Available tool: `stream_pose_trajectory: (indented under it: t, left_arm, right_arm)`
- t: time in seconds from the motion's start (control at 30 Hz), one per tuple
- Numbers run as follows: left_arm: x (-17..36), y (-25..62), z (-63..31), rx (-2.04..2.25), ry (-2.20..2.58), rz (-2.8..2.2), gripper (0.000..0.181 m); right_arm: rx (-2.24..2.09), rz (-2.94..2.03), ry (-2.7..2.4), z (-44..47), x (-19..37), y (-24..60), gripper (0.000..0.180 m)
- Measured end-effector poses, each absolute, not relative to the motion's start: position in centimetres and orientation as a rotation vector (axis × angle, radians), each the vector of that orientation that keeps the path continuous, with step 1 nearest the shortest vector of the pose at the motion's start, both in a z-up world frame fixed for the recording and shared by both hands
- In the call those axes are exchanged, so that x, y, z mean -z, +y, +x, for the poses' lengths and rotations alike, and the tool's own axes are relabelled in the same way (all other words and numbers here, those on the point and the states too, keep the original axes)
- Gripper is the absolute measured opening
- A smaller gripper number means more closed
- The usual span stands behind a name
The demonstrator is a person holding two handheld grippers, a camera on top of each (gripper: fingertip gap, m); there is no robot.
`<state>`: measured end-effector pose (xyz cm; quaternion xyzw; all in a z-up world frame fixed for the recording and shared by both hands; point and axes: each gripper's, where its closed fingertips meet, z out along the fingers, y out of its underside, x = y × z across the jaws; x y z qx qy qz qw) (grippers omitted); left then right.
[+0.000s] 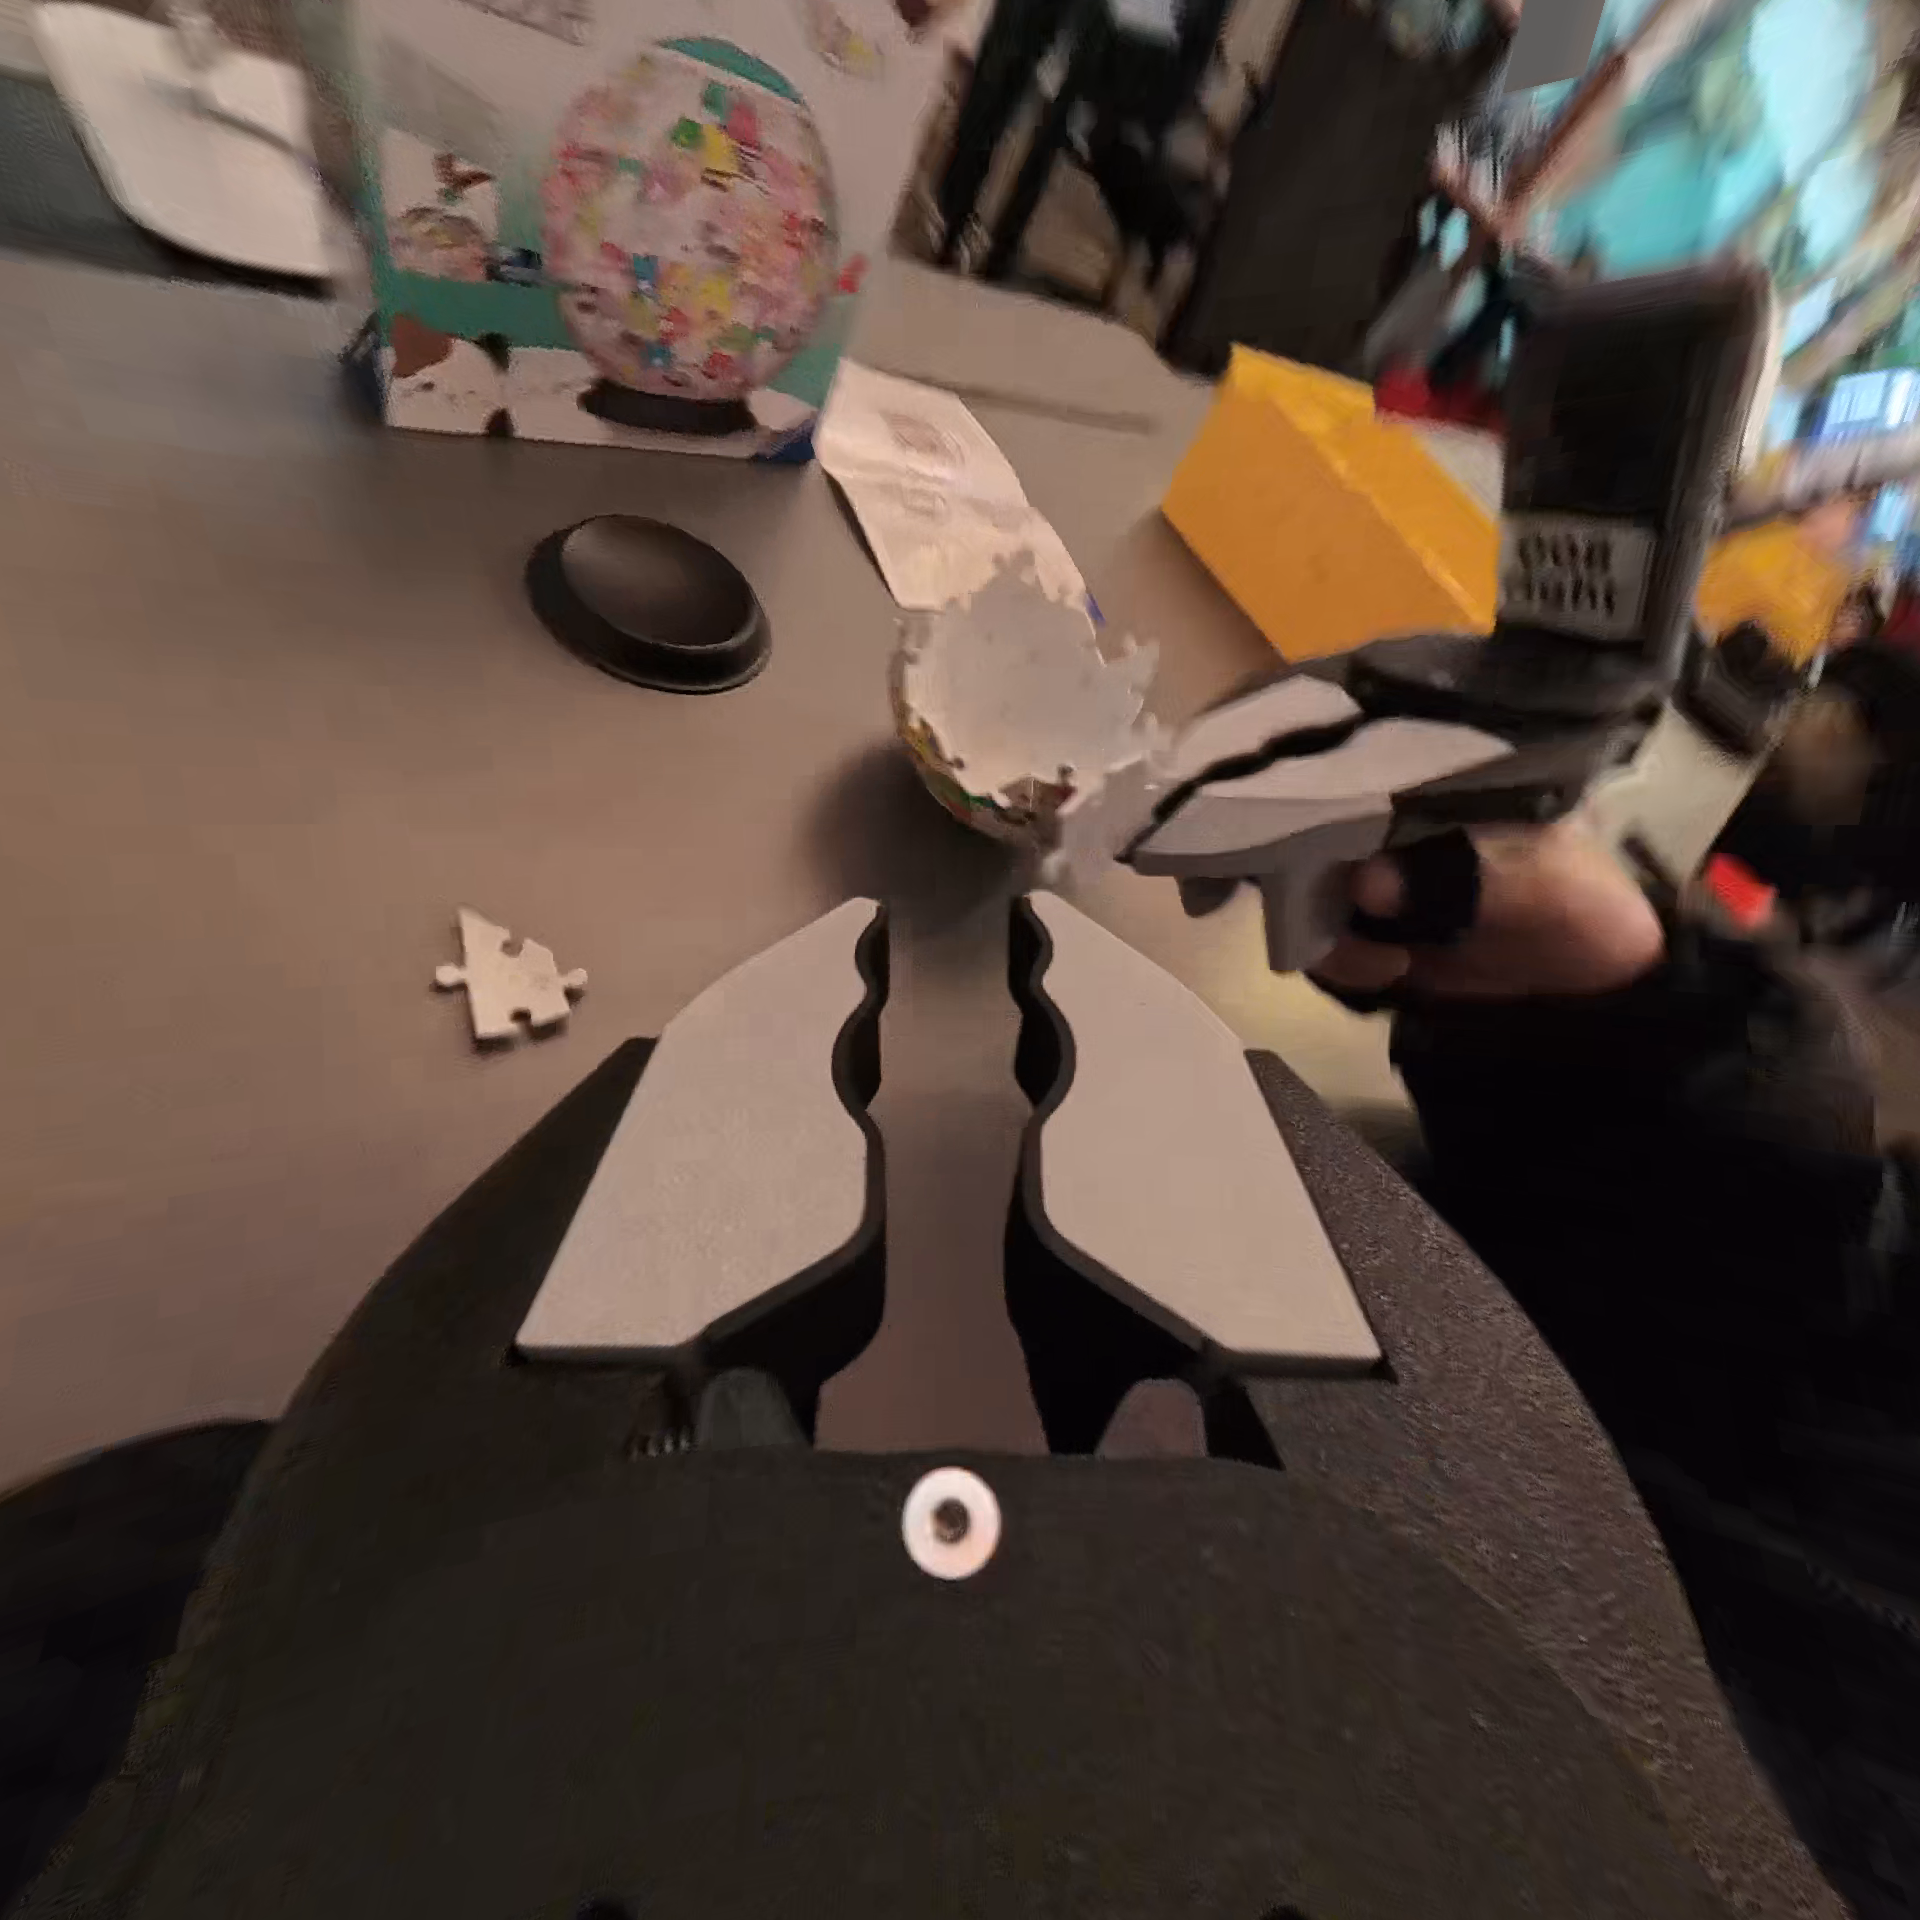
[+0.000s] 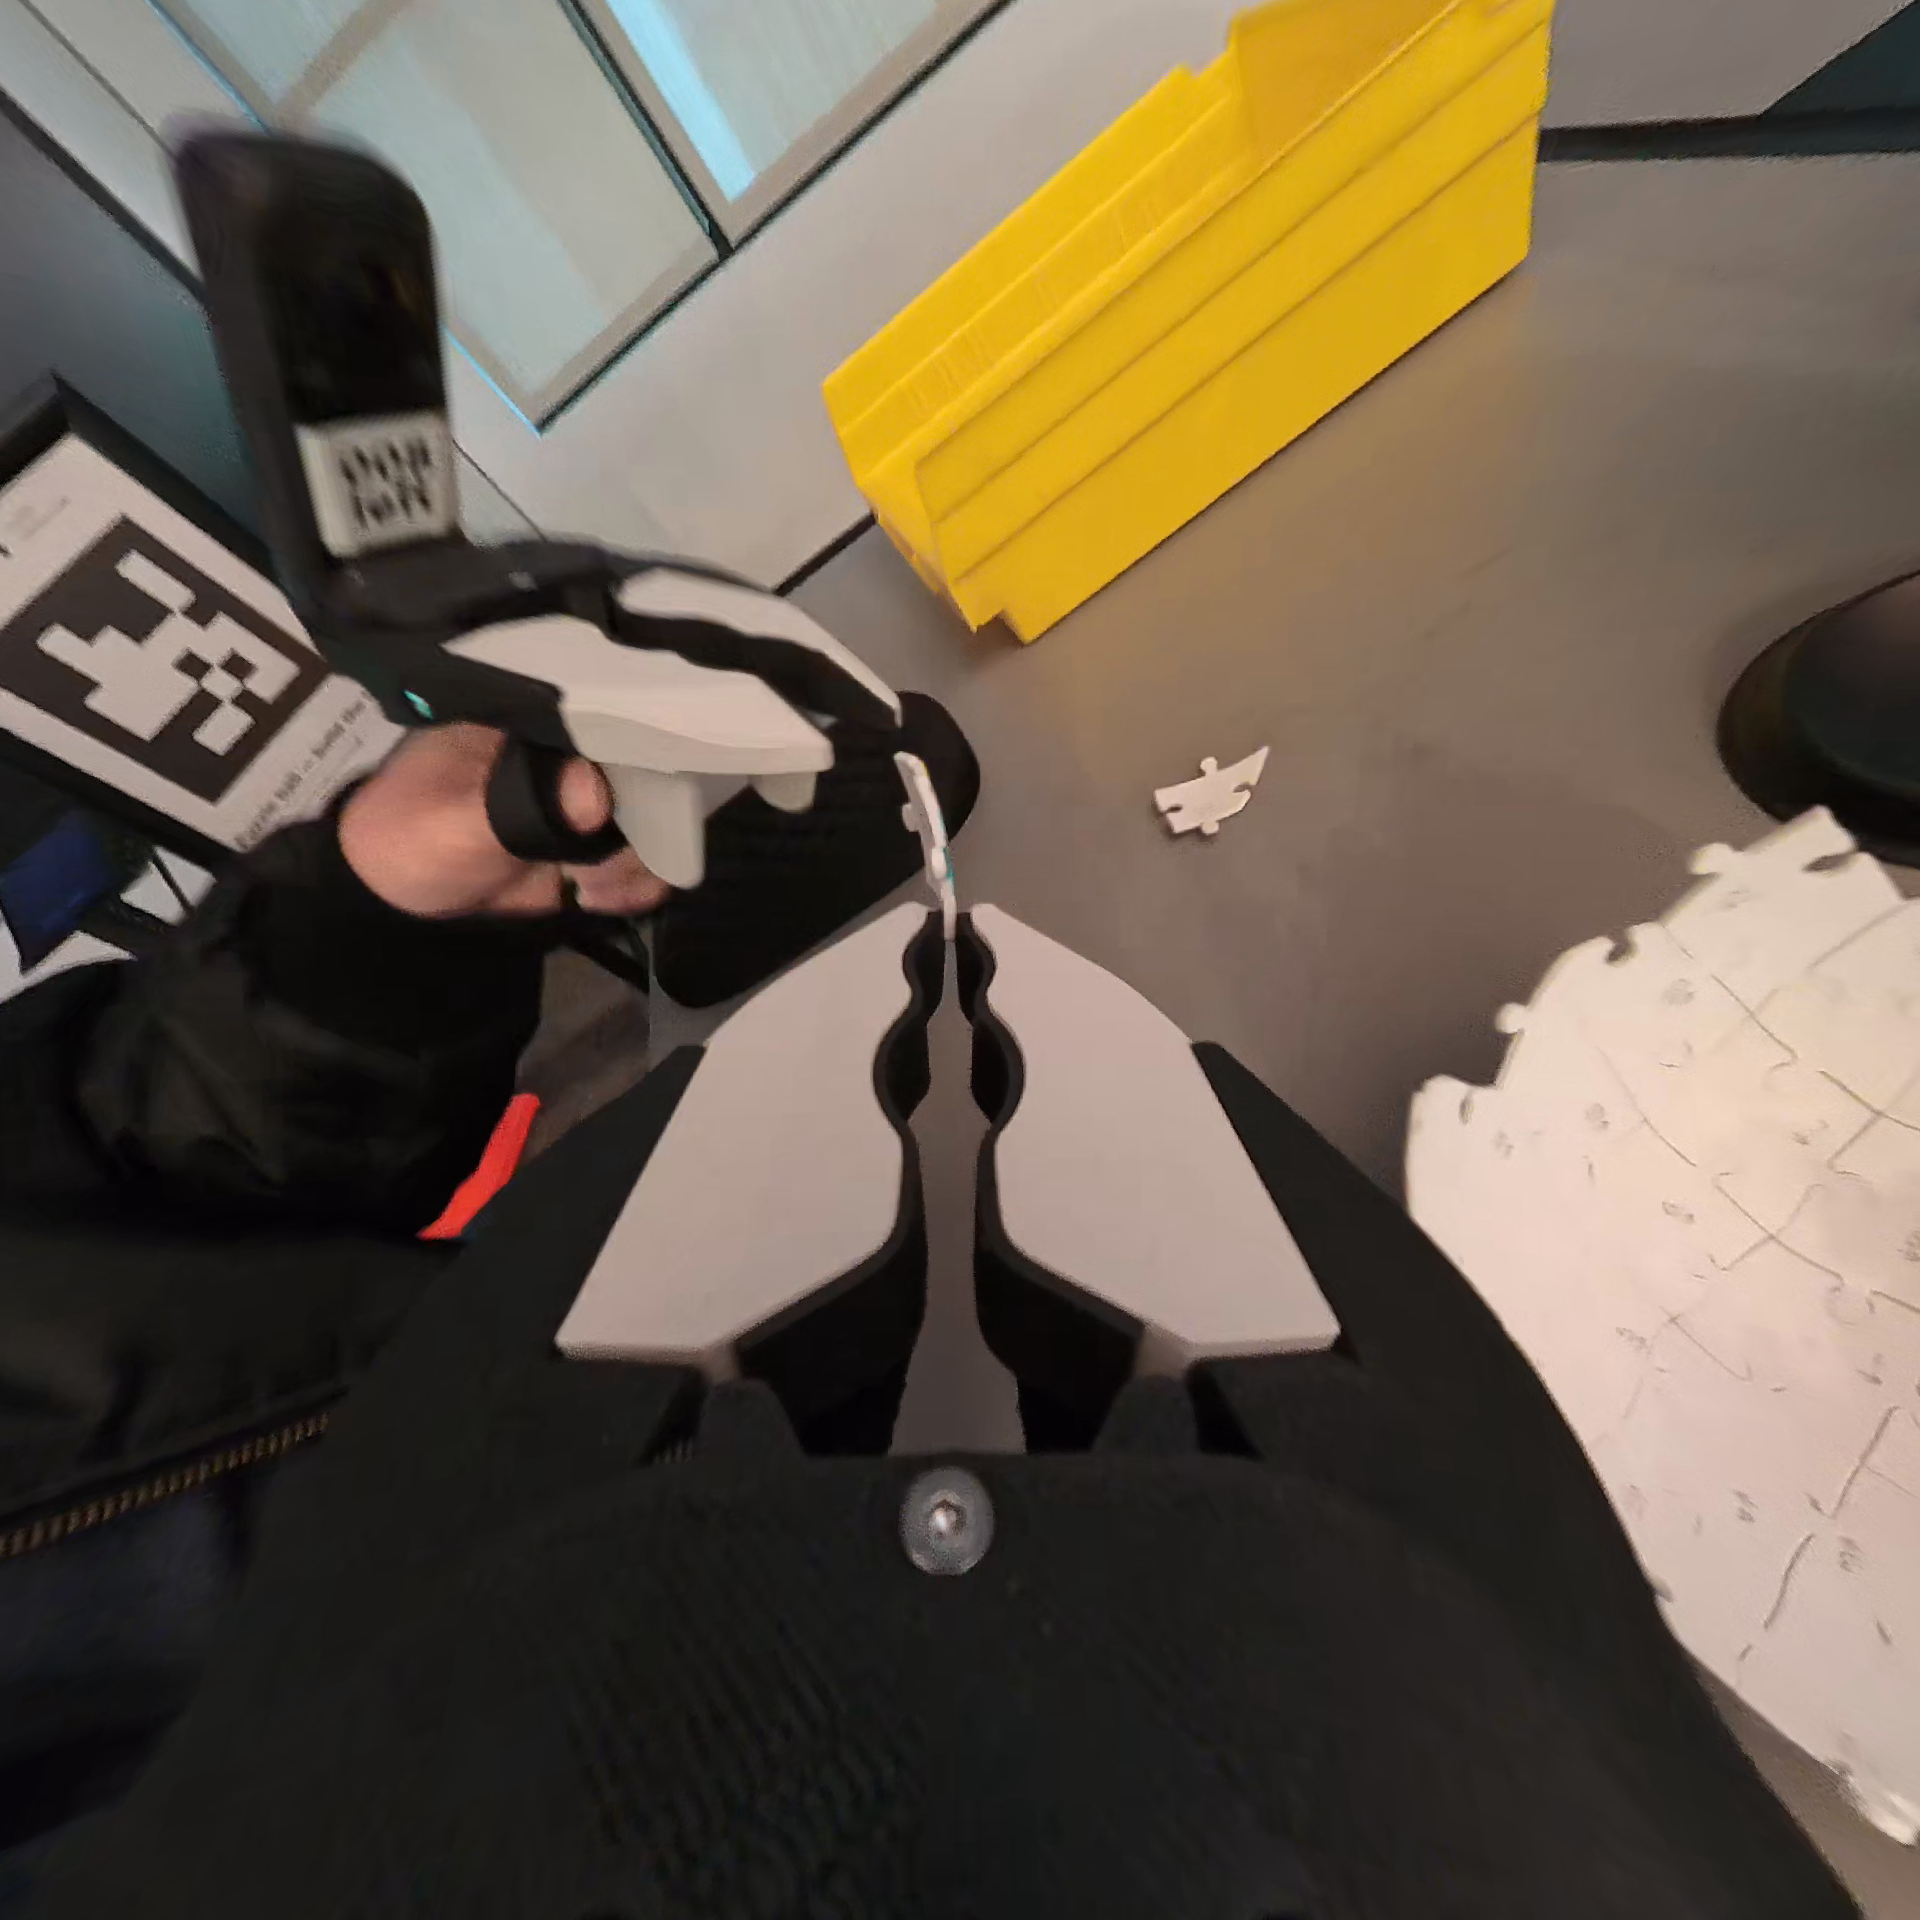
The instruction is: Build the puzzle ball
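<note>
One puzzle piece (image 2: pixel 928 821) stands edge-on in the right gripper (image 2: pixel 951 920), whose fingers are pressed almost together on its lower end, so that the piece pokes up past the tips. Its upper end reaches close to the tips of the left gripper (image 2: pixel 862 736); whether they touch it cannot be told.

From its own camera the left gripper (image 1: pixel 951 914) is spread, with bare table (image 1: pixel 260 727) showing in the gap and nothing between the fingers. Just beyond its tips is the right gripper (image 1: pixel 1148 805), coming in from the right with its fingers together and a blurred white bit at their ends.

Half built, the ball (image 1: pixel 1023 717) is an open shell. Its white inner side faces the left camera, and a strip of coloured outside shows at its lower rim. It sits right behind the right gripper's tips with a shadow beneath it; whether it rests on the table cannot be told. In the right wrist view the shell (image 2: pixel 1714 1247) fills the right side, its joints showing.

A second piece (image 1: pixel 509 977) (image 2: pixel 1210 795) lies flat on the table, white side up, apart from both grippers. Farther out are the black stand (image 1: pixel 649 603) (image 2: pixel 1829 717), a yellow bin (image 1: pixel 1330 509) (image 2: pixel 1195 343), a paper sheet (image 1: pixel 935 488) and the box (image 1: pixel 613 249) with a colourful ball pictured on it.

A person's right hand (image 1: pixel 1455 914) and left hand (image 2: pixel 468 831), both in dark sleeves, hold the grippers. A black-and-white marker board (image 2: pixel 156 665) stands behind the left hand.
</note>
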<state>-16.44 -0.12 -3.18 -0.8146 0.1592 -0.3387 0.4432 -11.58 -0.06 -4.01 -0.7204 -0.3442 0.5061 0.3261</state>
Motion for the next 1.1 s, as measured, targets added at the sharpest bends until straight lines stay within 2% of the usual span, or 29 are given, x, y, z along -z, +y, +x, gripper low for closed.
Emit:
stream_pose_trajectory:
  t: [0.2, 0.4, 0.9, 1.1]
  left_arm:
    - [1.1, -1.3, -13.9, 0.849, 0.852, -1.978, 0.014]
    - [3.8, -2.4, -12.9, 0.885, 1.050, -2.091, 0.008]
    - [5.1, -3.0, -16.7, 0.992, 0.952, -2.046, 0.002]
    - [4.7, -2.1, -19.5, 1.089, 0.810, -2.022, 0.002]
  right_arm:
    - [-1.261, -1.912, -1.077, -12.4, 4.3, -1.7, 0.003]
    - [-1.187, -1.903, -1.207, -12.7, 4.6, -2.9, 0.003]
    - [-1.131, -1.793, -1.320, -16.5, 5.7, -2.7, 0.006]
    - [-1.218, -1.702, -1.247, -19.4, 4.3, -1.6, 0.013]
